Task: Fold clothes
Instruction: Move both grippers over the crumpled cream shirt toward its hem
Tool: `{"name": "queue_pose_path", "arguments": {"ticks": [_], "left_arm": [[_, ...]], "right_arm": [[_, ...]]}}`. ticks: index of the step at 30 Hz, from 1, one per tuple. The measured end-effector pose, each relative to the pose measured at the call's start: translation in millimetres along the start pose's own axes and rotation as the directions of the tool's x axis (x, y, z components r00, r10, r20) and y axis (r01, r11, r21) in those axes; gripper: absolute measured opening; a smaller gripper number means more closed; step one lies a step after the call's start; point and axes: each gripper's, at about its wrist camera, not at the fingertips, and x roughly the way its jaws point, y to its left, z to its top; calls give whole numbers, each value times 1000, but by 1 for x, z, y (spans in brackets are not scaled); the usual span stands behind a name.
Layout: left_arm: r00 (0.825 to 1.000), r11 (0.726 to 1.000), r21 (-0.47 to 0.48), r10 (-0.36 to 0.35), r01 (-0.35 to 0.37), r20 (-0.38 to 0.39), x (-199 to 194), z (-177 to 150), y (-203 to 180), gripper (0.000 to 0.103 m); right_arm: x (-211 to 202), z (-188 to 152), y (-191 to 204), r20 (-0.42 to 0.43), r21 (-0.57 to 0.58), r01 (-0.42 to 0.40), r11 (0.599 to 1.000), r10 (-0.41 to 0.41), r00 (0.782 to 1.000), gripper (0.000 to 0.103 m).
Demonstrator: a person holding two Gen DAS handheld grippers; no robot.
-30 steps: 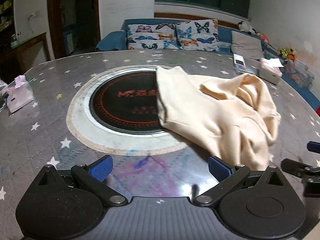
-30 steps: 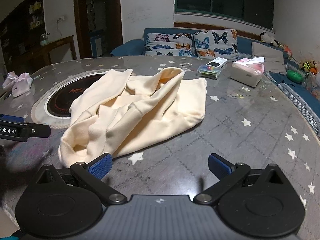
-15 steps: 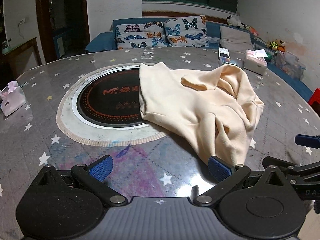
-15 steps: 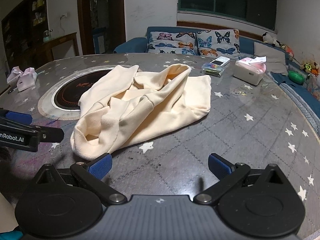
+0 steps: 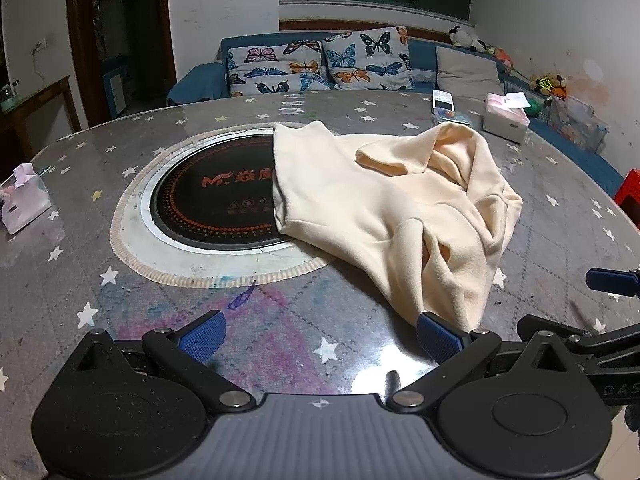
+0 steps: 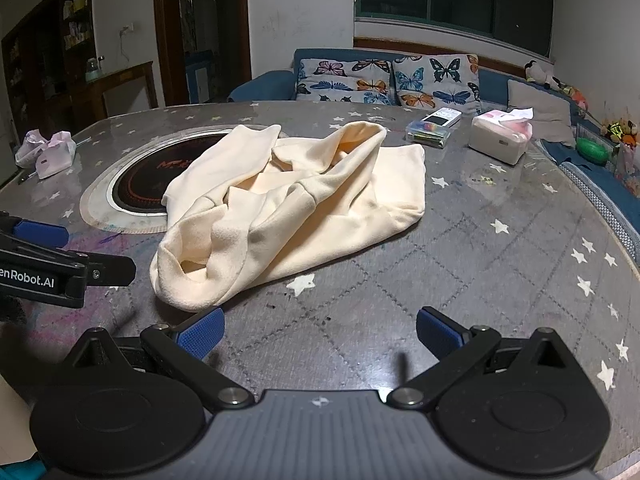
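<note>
One crumpled cream garment (image 6: 288,208), two butterfly cushions (image 6: 344,80), two empty spread tools (image 5: 320,338)

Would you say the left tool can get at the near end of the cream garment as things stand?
Probably yes. The left tool is open, and the cream garment has its near end just beyond the right fingertip, with only bare table between. The right tool stands off to the side.
</note>
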Motion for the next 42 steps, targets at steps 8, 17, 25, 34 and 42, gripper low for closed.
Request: {"name": "queue_pose_path", "arguments": {"ticks": [8,17,25,34,42], "left_arm": [[1000,1000,6,-4,4,-6,3,2,-1,103],[1000,1000,8,-7,7,-17,8,5,-2,103],[1000,1000,11,-3,4,-19,13,10,-3,103],[1000,1000,12,-6,6,-13,16,17,-3,103],[1000,1000,8,2,-2,-5,21,25,1,103]], "right_arm": [[2,3,1,-4,-9,0,1000,0,1000,103],[5,7,2,-3,-13,-5,1000,4,1000,103],[8,12,-2,-5,-9,-4,1000,4,1000,103],[12,19,-3,-4,-17,0,1000,0,1000,103],[18,28,-4,0,-35,6,999,-6,1000,101]]}}
